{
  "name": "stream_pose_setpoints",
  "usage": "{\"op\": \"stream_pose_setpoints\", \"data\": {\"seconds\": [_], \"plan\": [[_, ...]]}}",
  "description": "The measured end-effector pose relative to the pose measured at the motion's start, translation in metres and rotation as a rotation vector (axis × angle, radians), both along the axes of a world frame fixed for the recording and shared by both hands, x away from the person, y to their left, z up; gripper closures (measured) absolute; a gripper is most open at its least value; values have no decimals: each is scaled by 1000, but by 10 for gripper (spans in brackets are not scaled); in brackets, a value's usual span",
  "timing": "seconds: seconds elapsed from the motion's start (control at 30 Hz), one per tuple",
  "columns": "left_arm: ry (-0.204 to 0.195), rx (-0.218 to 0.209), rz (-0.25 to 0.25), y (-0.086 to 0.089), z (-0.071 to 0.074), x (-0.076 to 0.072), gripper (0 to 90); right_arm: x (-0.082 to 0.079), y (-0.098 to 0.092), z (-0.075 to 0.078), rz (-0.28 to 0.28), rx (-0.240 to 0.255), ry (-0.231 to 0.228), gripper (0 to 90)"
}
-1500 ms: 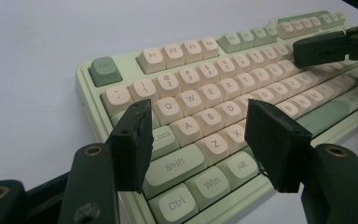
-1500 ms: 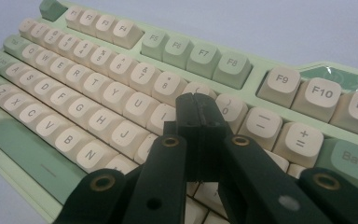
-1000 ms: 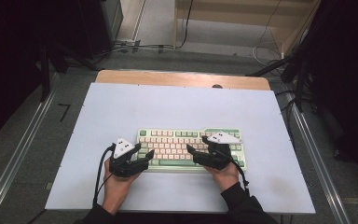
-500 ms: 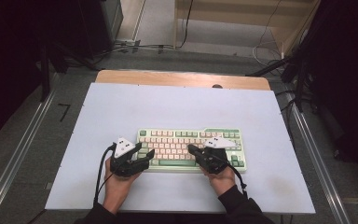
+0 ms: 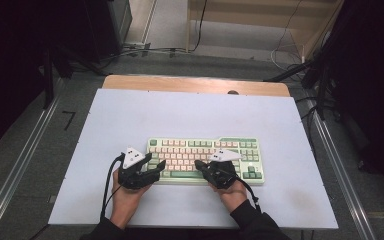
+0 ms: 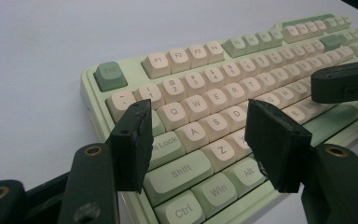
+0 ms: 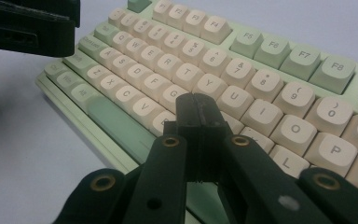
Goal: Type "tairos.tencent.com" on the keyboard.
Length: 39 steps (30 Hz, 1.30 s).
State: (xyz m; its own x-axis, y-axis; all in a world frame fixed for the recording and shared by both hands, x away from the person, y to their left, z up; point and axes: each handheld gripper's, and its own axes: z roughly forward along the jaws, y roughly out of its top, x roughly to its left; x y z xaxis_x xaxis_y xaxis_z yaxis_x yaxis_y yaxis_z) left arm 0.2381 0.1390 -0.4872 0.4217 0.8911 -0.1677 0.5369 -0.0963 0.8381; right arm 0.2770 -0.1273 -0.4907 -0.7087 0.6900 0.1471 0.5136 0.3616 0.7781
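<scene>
Mint-green and cream, a compact mechanical keyboard [image 5: 205,160] lies flat on the pale worktop [image 5: 190,115], a little toward the person's side and roughly centred, its long edge running across. A person's two hands come in from the near edge, each holding a black two-jaw gripper. The left gripper [image 6: 205,140] hovers at the keyboard's left end, above the corner where the Shift, Ctrl and Win keys sit; its jaws stand apart with nothing between them, and I cannot make out any contact with a key. The right gripper [image 7: 196,116] has its jaws clenched tight together into a single blunt tip with nothing held, having just been closing. That tip points down at the middle of the letter rows, close over the cream keys just below Y and U and beside the long green space bar [image 7: 121,128]; whether it actually presses a key is hidden by the jaws themselves. To my eye the work in hand is pressing keys with the closed right tip, and it looks early: the tool is readied and aimed, but no key appears visibly depressed, so the pressing itself seems to lie ahead, with the left gripper waiting idle.
</scene>
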Motion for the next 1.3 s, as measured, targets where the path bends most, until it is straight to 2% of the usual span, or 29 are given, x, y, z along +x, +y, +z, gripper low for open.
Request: {"op": "stream_pose_setpoints", "data": {"seconds": [0.43, 0.93, 0.97, 1.07, 1.13, 1.2, 1.3], "plan": [[0, 0, -2, 1, 1, 0, 420, 1, -8, -1, -37, -12, 13, 877], [-4, -5, -1, 0, 1, 1, 420, 2, -11, -4, -41, -30, 28, 876], [-5, -5, 0, 1, 1, 1, 420, 1, -12, -3, -40, -14, 25, 842], [-11, -9, 11, 3, 2, 1, 420, 1, -19, 5, -51, 38, 5, 666], [-16, -15, 18, 6, 3, 1, 420, 1, -26, 12, -70, 56, -22, 454], [-15, -16, 26, 9, 4, 1, 420, 2, -34, 18, -90, 68, -32, 327], [-18, -25, 40, 14, 5, 0, 420, 3, -48, 22, -131, 83, -38, 264]]}}
